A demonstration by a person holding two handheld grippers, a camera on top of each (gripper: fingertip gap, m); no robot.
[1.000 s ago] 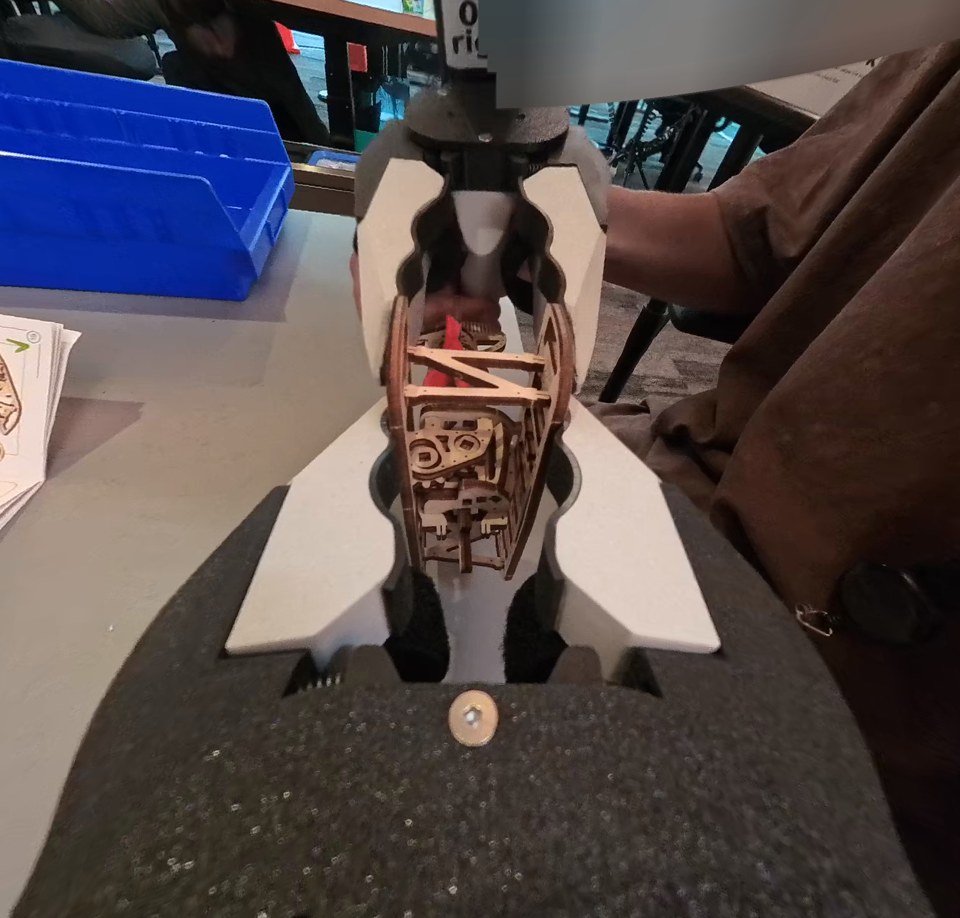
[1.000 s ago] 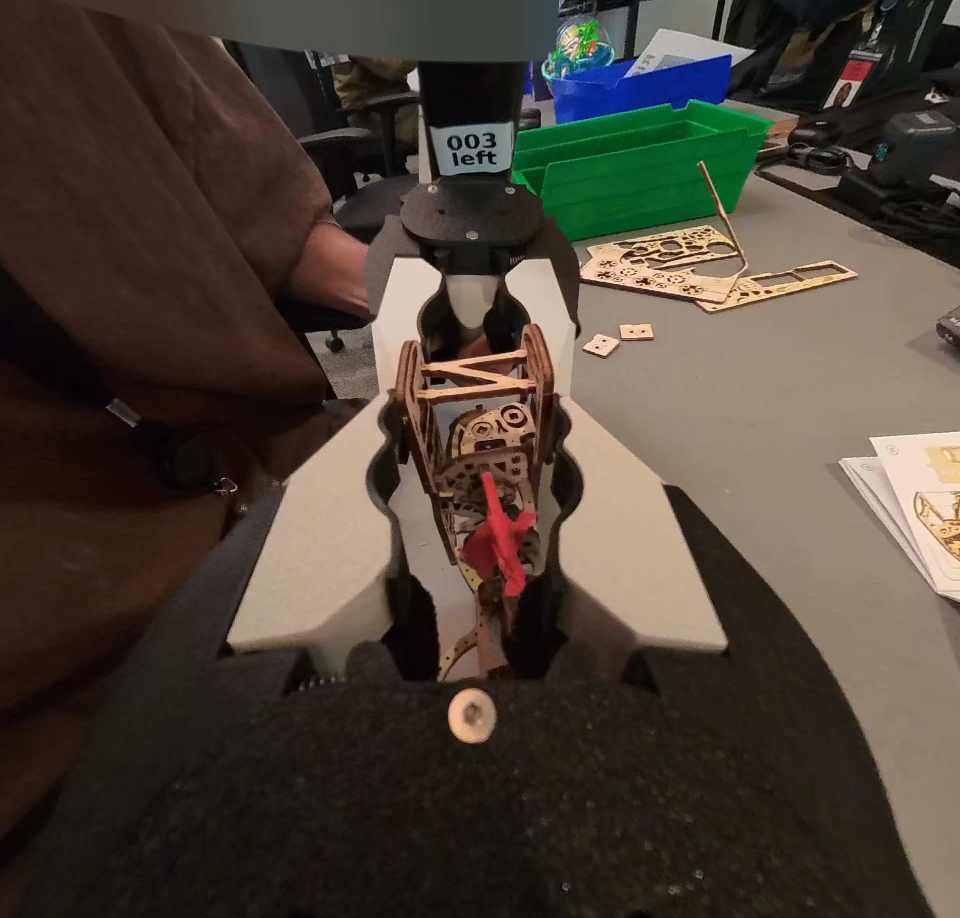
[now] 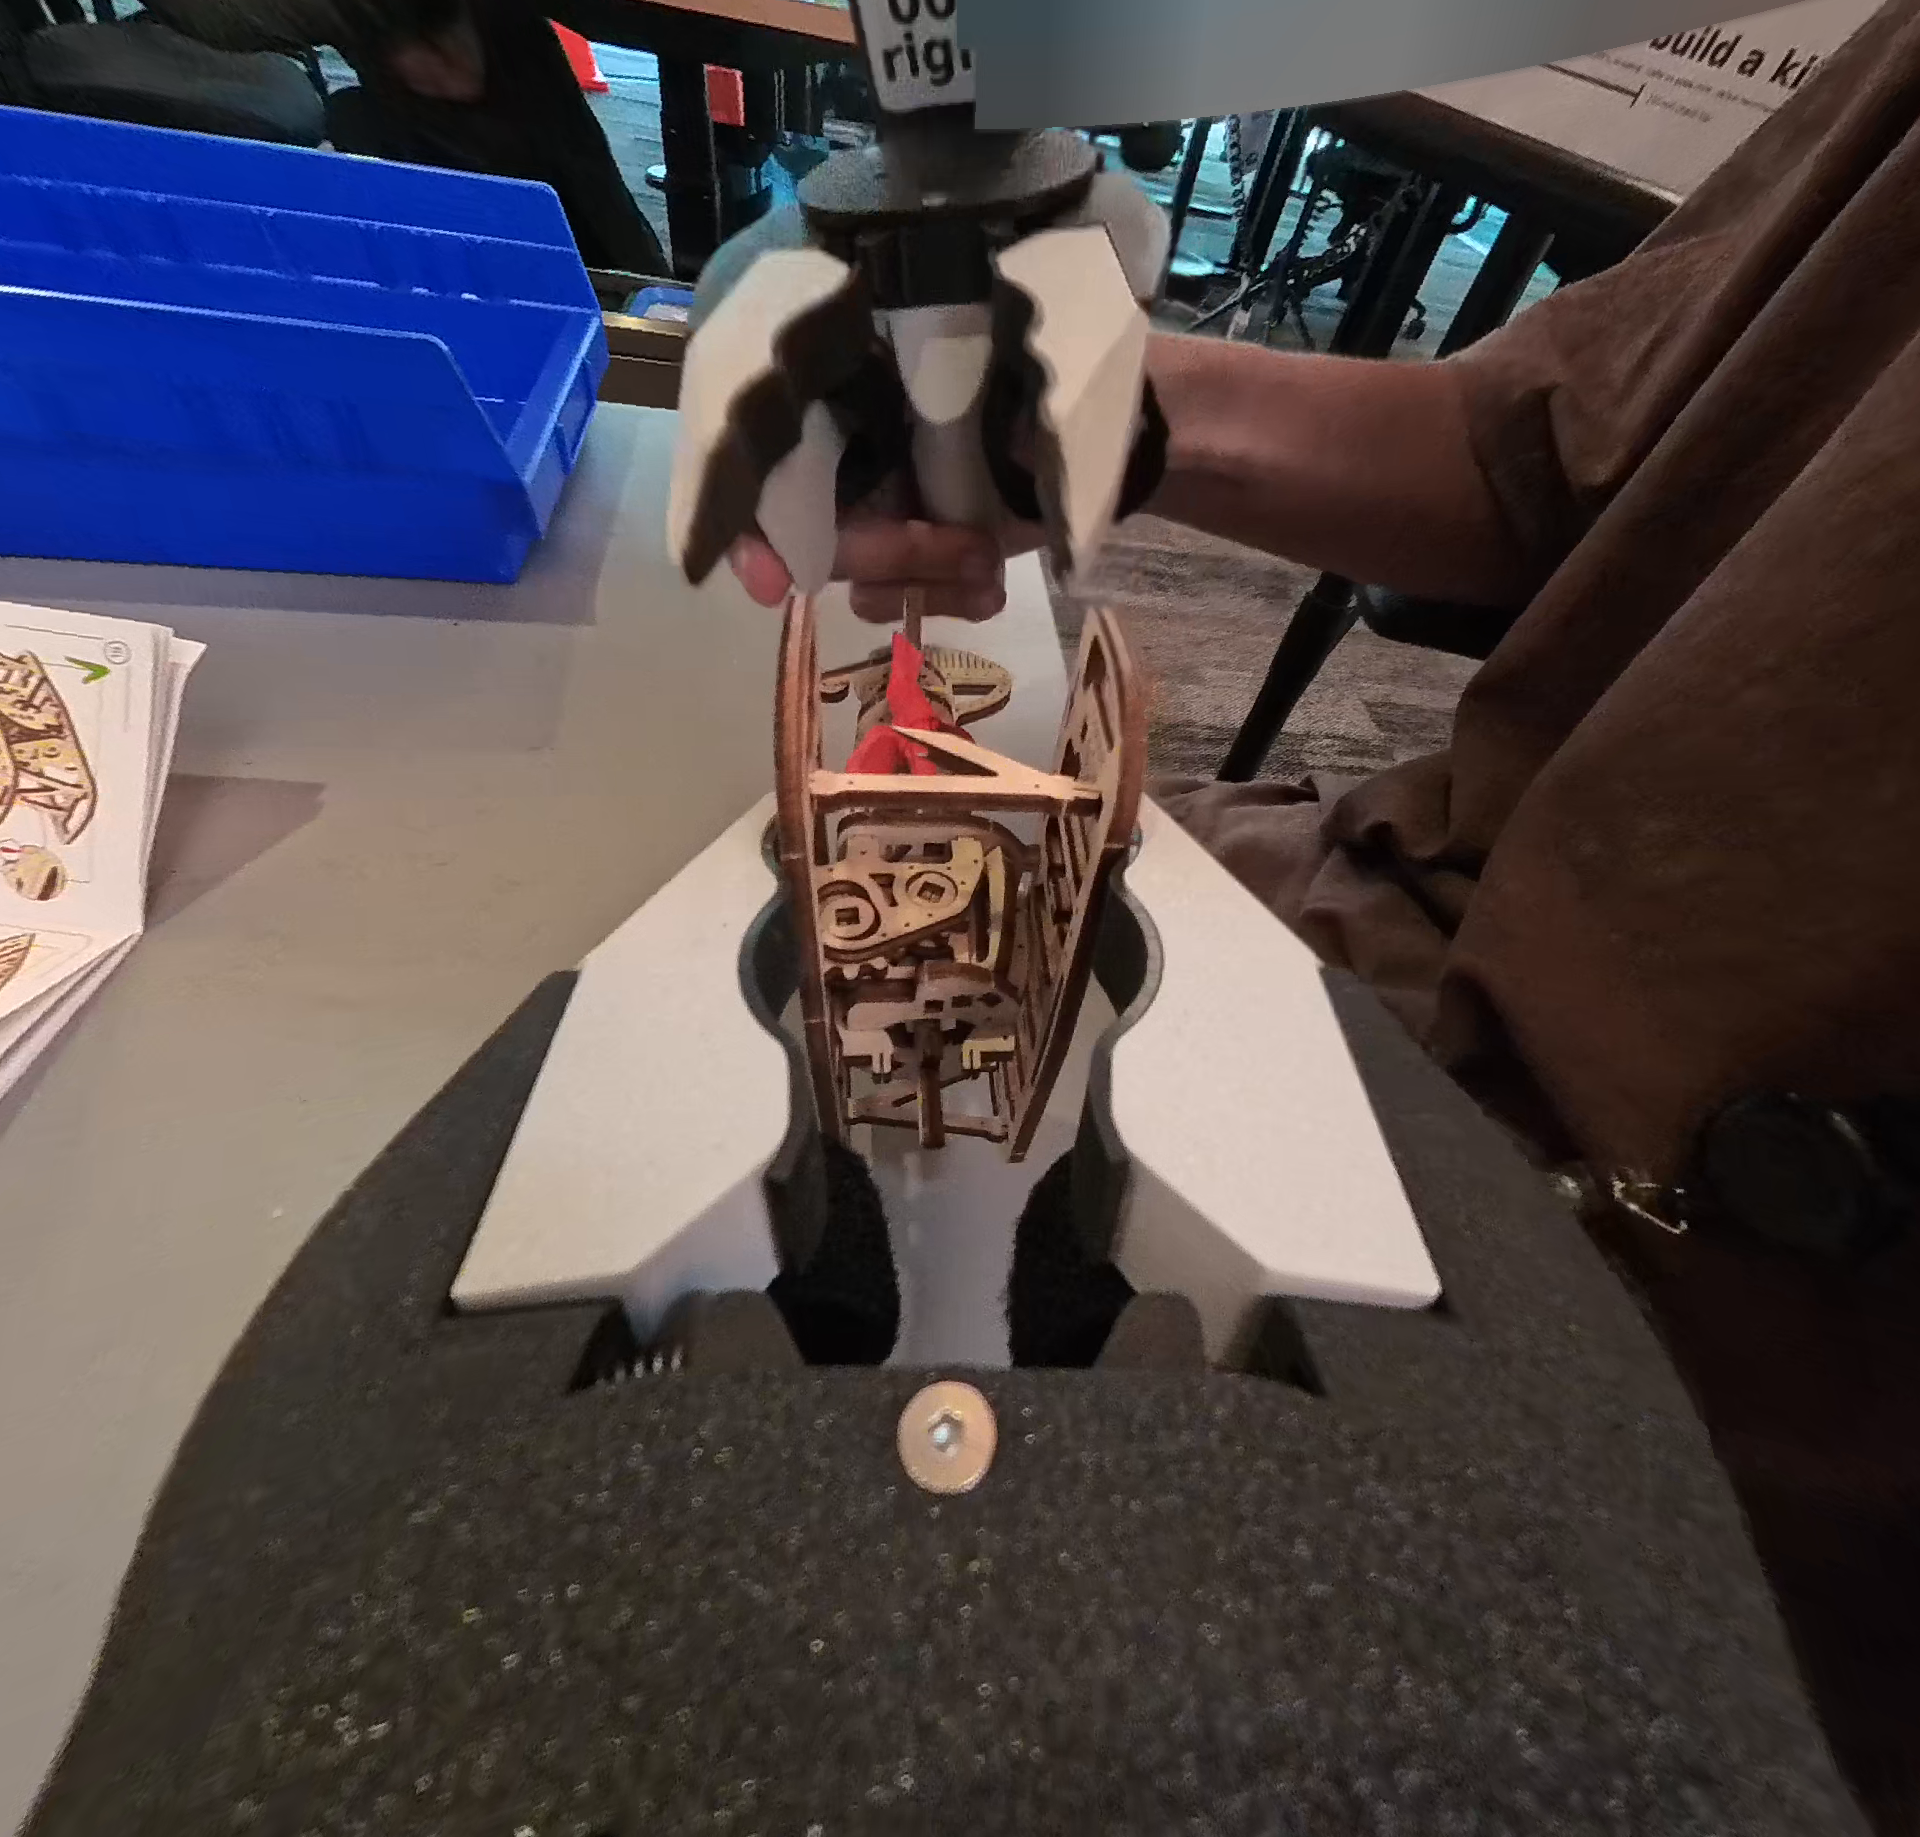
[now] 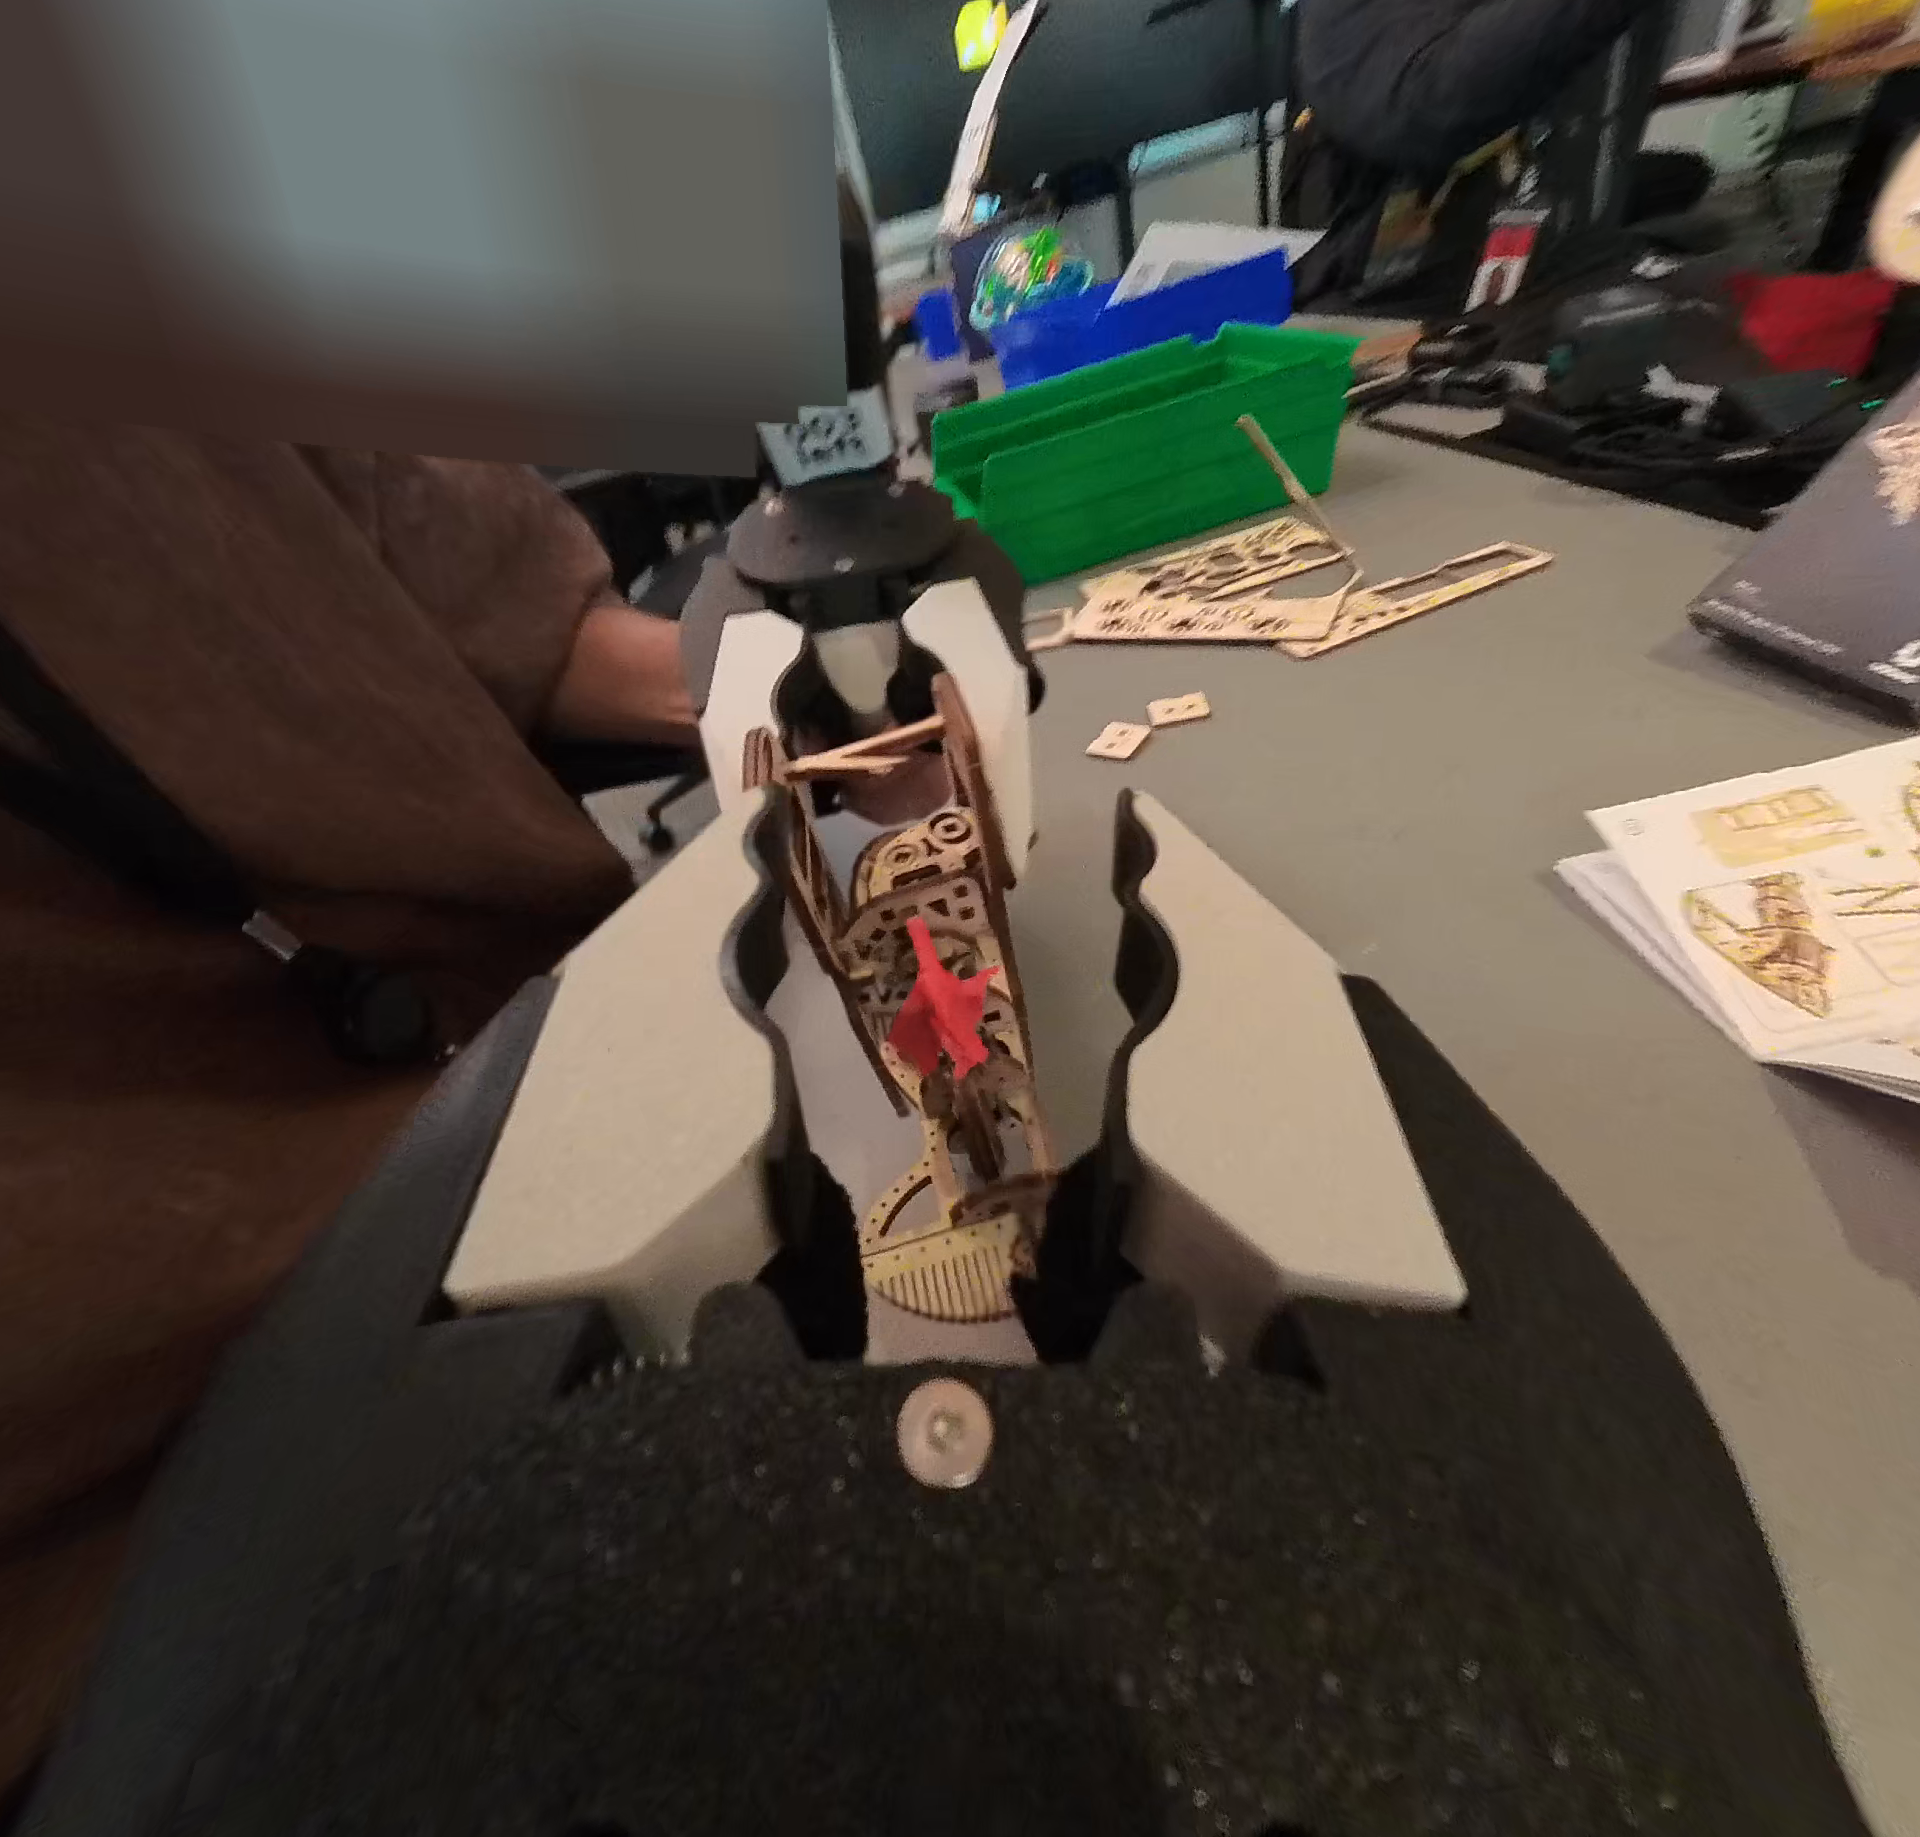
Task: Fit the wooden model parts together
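Observation:
A laser-cut wooden model [image 3: 935,935] with a red paper piece [image 3: 902,717] sits clamped between my left gripper's white fingers [image 3: 644,1091]. My left gripper [image 3: 951,831] is shut on the model's frame. My right gripper [image 3: 894,561] faces it from beyond, open and raised, with its tips just past the model's far end. In the right wrist view my right gripper [image 4: 945,811] stands wide open around the model [image 4: 935,935] and its red piece [image 4: 940,1008] without clamping it. The left gripper [image 4: 873,811] holds the model's far end there.
A blue bin [image 3: 260,385] and an instruction booklet [image 3: 62,800] lie on the grey table to the left. A green bin [image 4: 1143,457], cut-out wooden sheets [image 4: 1299,592], two small square pieces [image 4: 1148,727], booklets [image 4: 1766,904] and a dark box [image 4: 1829,582] lie to the right. A person's brown sleeve [image 3: 1610,644] is close. My right fingertips sit around 5 cm from my left ones.
My right gripper has opened, let go of the model and drawn back and upward. My left gripper still holds the model, which has tilted slightly.

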